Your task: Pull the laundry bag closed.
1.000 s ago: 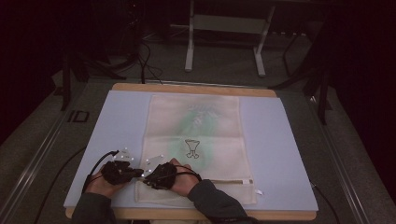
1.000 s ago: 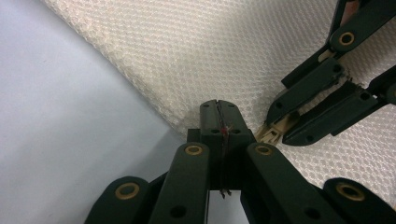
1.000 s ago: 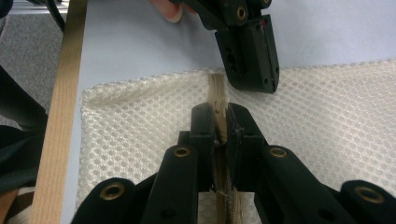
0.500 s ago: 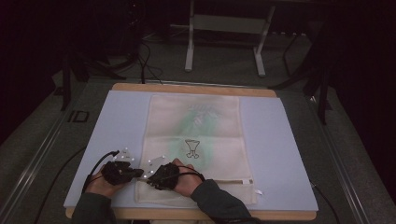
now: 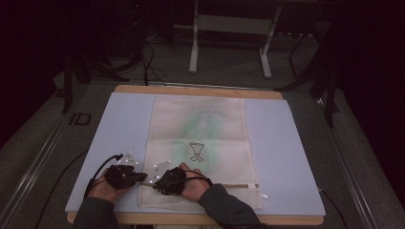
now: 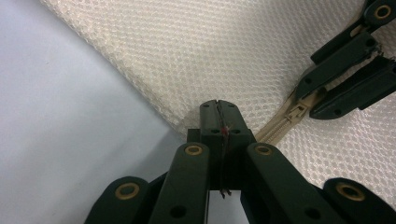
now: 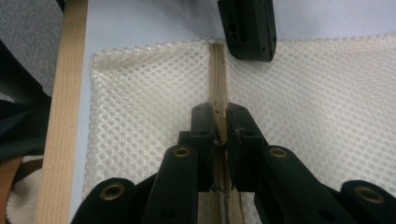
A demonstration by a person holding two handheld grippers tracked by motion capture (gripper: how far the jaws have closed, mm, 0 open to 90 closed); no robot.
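One mesh bag point(image 5: 198, 152), one zipper point(image 7: 218, 84) and two grippers are shown. At lower left of the high view, the left gripper point(image 5: 142, 177) is seen with jaws pressed together on the bag's edge. Just right of it, the right gripper point(image 5: 156, 183) is clamped on the zipper tape. The cream honeycomb-mesh bag lies flat at table point(image 5: 286, 143) centre, printed with a green, unreadable motif.

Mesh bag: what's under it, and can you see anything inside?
The mesh bag lies flat on the pale blue mat, which covers a wooden table. A greenish shape and a printed emblem show faintly through the weave; what is inside cannot be made out.
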